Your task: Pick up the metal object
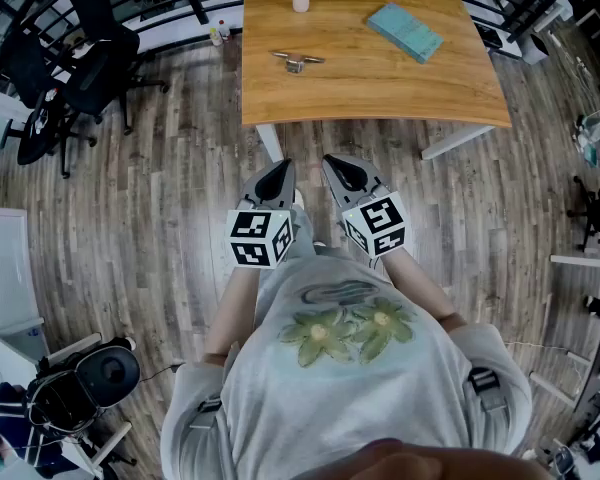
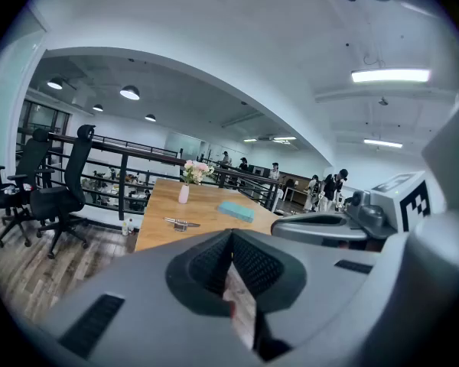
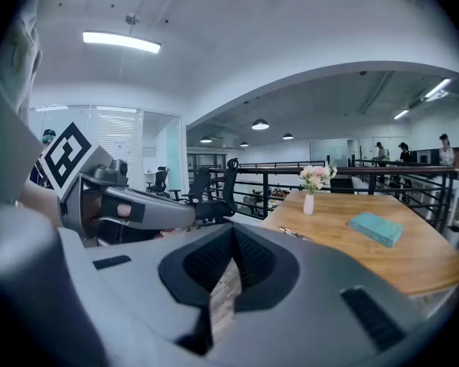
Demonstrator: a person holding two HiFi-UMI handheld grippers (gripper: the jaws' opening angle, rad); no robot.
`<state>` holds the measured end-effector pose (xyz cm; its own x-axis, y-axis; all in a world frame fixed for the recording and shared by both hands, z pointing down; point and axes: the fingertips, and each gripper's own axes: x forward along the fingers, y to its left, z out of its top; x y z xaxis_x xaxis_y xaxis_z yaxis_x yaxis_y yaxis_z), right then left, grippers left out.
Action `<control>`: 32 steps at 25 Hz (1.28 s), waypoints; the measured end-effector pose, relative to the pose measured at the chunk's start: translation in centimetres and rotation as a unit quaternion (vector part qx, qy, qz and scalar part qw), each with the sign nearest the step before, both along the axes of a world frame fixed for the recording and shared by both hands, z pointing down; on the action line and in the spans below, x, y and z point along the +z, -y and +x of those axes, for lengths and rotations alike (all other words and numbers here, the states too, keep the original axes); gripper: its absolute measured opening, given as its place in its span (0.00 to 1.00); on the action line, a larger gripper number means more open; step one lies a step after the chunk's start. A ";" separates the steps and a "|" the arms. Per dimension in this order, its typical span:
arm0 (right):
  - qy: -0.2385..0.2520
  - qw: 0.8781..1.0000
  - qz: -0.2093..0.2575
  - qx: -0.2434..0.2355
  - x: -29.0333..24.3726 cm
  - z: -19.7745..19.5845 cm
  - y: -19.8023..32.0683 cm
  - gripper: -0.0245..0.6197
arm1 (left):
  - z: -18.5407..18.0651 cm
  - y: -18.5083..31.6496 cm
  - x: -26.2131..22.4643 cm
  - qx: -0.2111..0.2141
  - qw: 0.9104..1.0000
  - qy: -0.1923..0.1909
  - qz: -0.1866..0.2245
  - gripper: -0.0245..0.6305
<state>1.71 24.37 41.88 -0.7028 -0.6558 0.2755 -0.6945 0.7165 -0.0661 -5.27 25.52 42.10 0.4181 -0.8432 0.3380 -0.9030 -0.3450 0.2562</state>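
Left gripper [image 1: 277, 173] and right gripper [image 1: 340, 168] near the body, fingers together, empty.
Well ahead, on the light wooden tabletop [image 1: 380, 83], lies the small silver metal object [image 1: 297, 61], apart from a flat teal block [image 1: 405, 31]. I would reach forward, open the fingers, then descend straight over its middle.

Open-plan office, black swivel chairs [image 1: 98, 63], wooden desk [image 1: 380, 93], strip ceiling lights [image 2: 390, 76]

Overhead, plus two low toward table [image 1: 380, 78]
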 end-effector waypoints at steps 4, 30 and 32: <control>-0.007 1.000 0.006 0.012 0.5 -0.1 2.8 0.05 | -0.3 2.7 0.1 -0.002 1.000 0.000 0.000 0.05; -0.026 0.999 -0.017 0.037 1.8 -0.2 25.2 0.05 | -1.3 26.2 3.0 0.021 0.999 0.002 -0.039 0.12; -0.026 0.999 -0.019 0.038 2.0 -0.3 26.1 0.05 | -1.2 27.5 3.2 0.022 0.999 0.007 -0.039 0.17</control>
<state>1.45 -1.73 43.84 -0.6351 -0.6955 0.3360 -0.7503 0.6588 -0.0547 -6.44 -1.94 45.35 0.4494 -0.7943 0.4087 -0.8908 -0.3645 0.2712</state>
